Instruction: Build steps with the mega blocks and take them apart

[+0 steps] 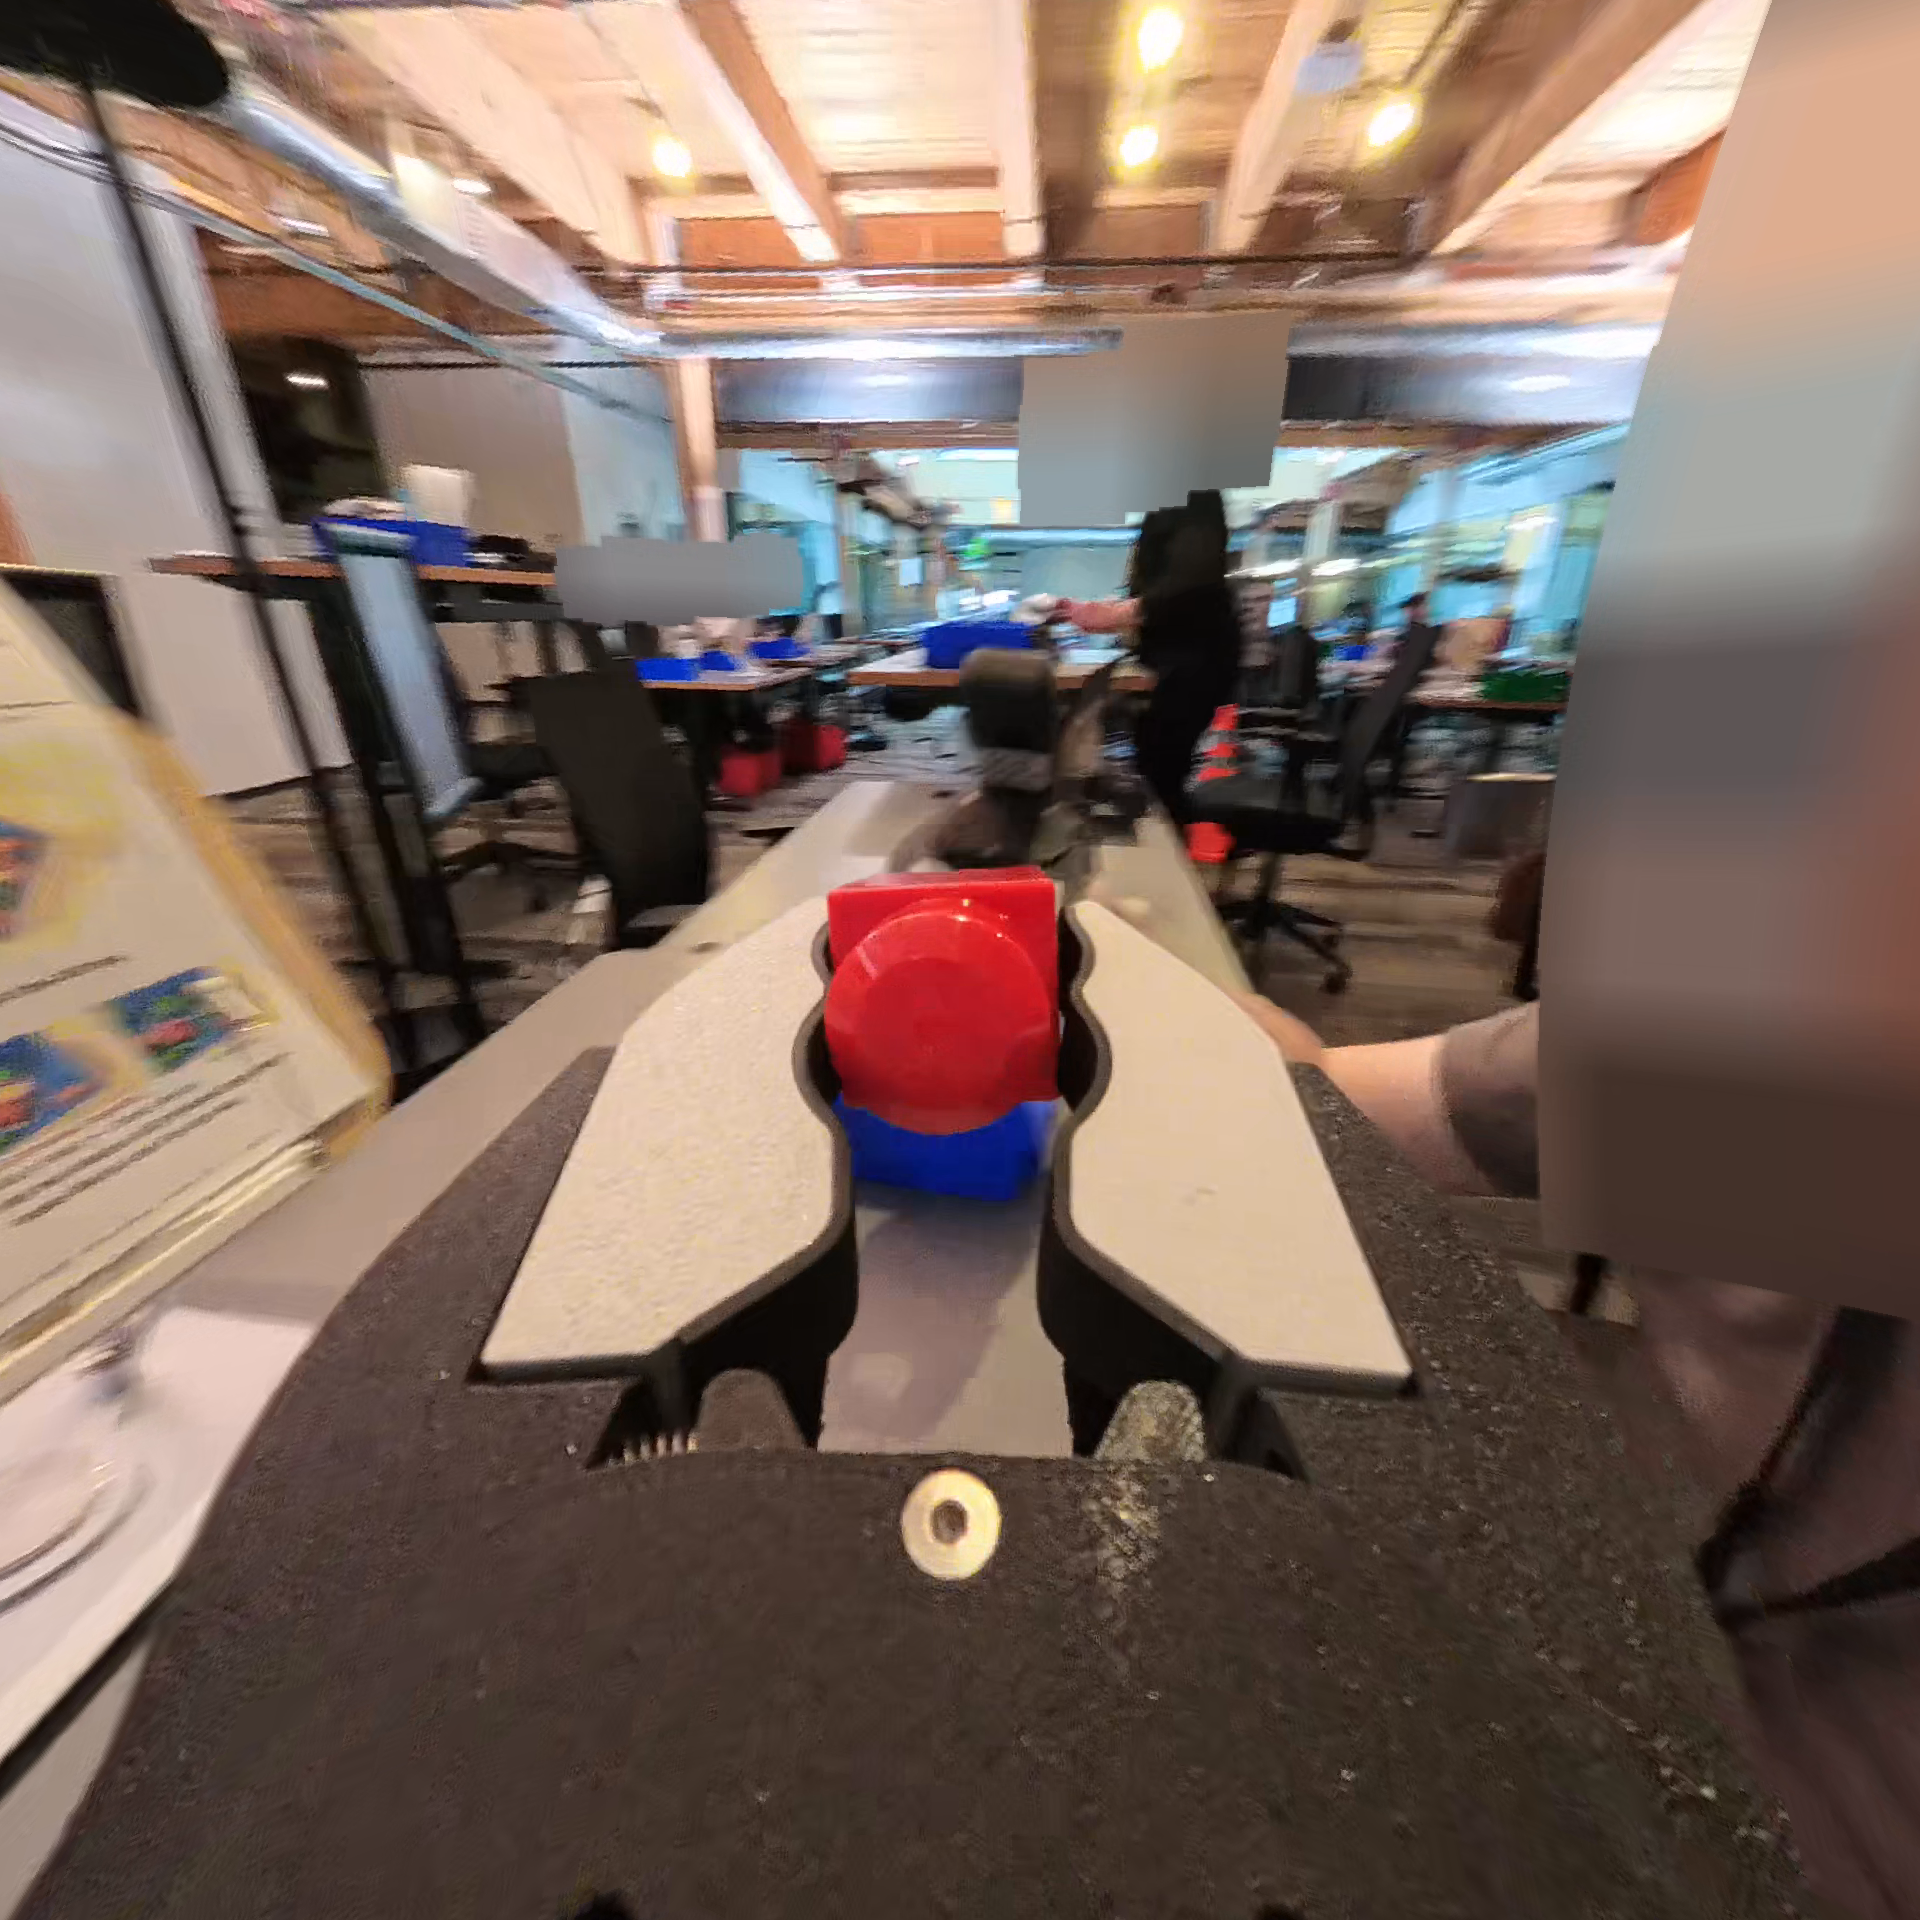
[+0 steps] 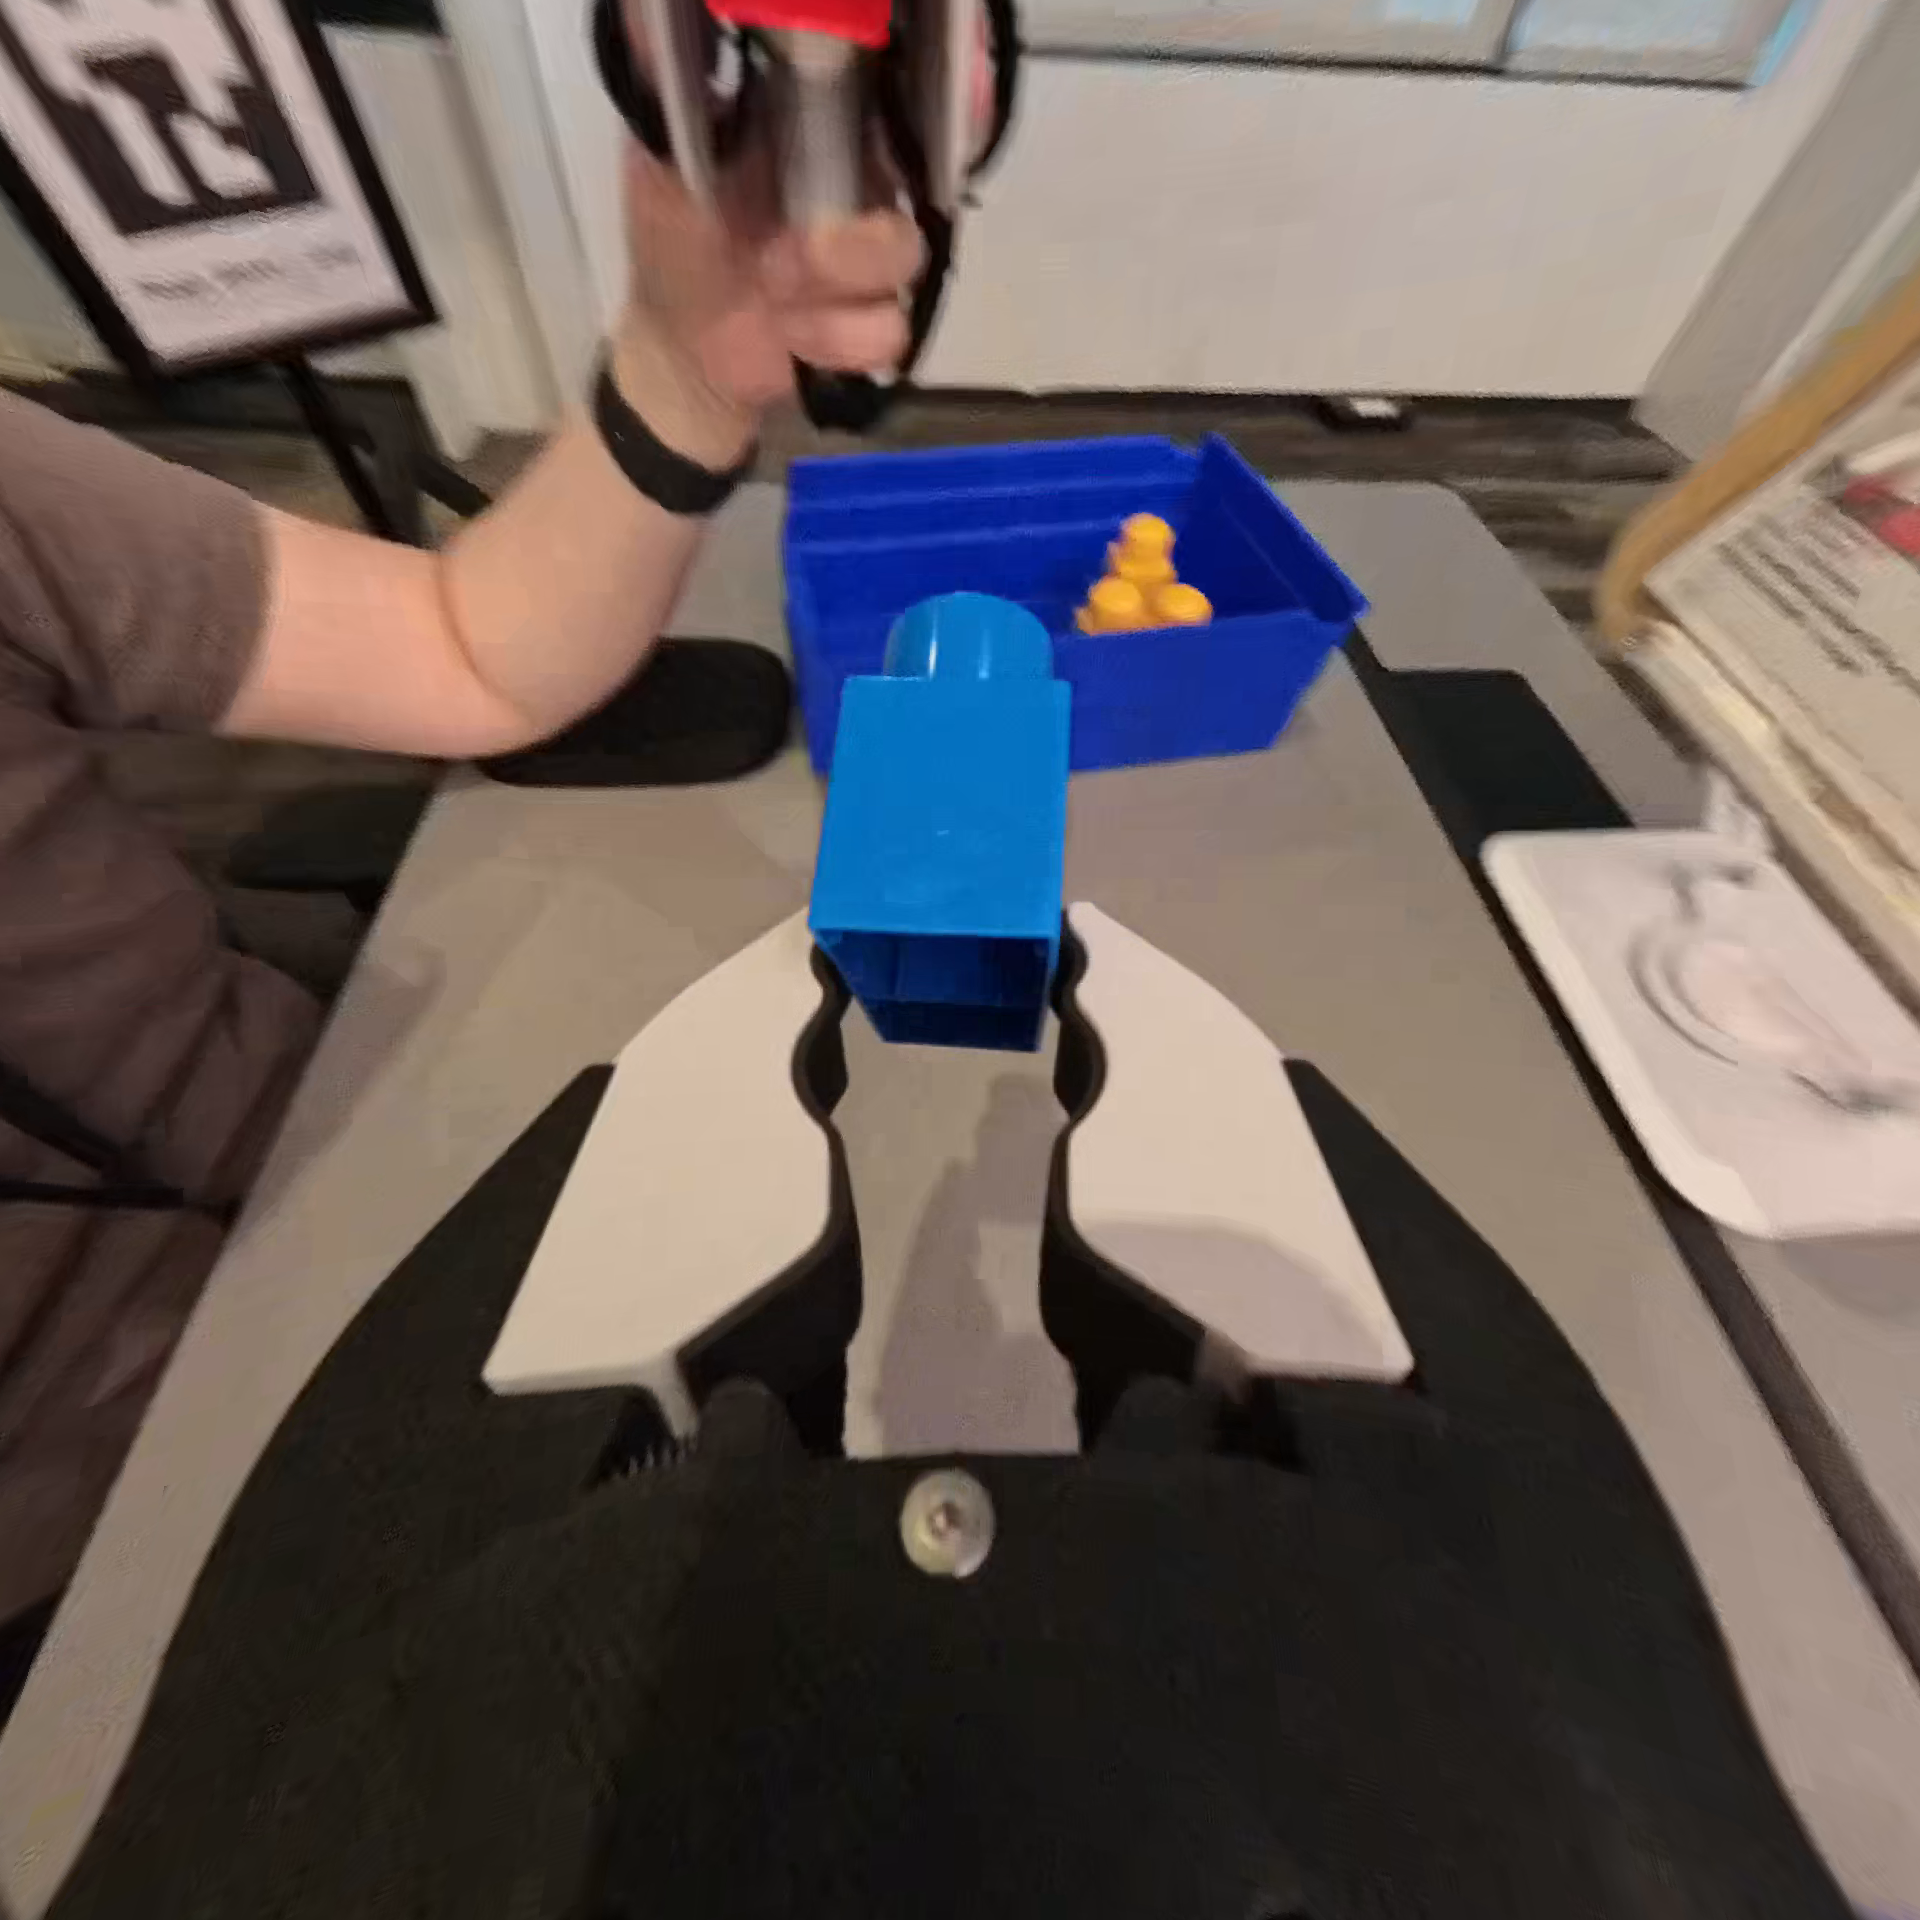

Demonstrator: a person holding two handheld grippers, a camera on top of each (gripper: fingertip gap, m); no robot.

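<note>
My left gripper (image 1: pixel 943 923) is shut on a red mega block (image 1: pixel 940 997) whose round stud faces the camera. A blue block (image 1: pixel 945 1153) shows just under the red one, touching it; I cannot tell whether they are joined. In the right wrist view the left gripper (image 2: pixel 821 62) is raised high and blurred. My right gripper (image 2: pixel 943 935) is shut on the open bottom end of a blue block (image 2: pixel 945 821), held above the grey table (image 2: pixel 582 935), with its stud pointing away toward a blue bin (image 2: pixel 1195 696). The bin holds yellow blocks (image 2: pixel 1143 592).
A person's forearm (image 2: pixel 436 644) reaches over the table's left side. A white tray (image 2: pixel 1714 1039) and a printed instruction stand (image 1: pixel 135 987) are at the table's edge. A framed marker sign (image 2: pixel 187 177) stands behind. Office chairs (image 1: pixel 623 790) and desks lie beyond. About 20 cm separates my left fingertips from my right.
</note>
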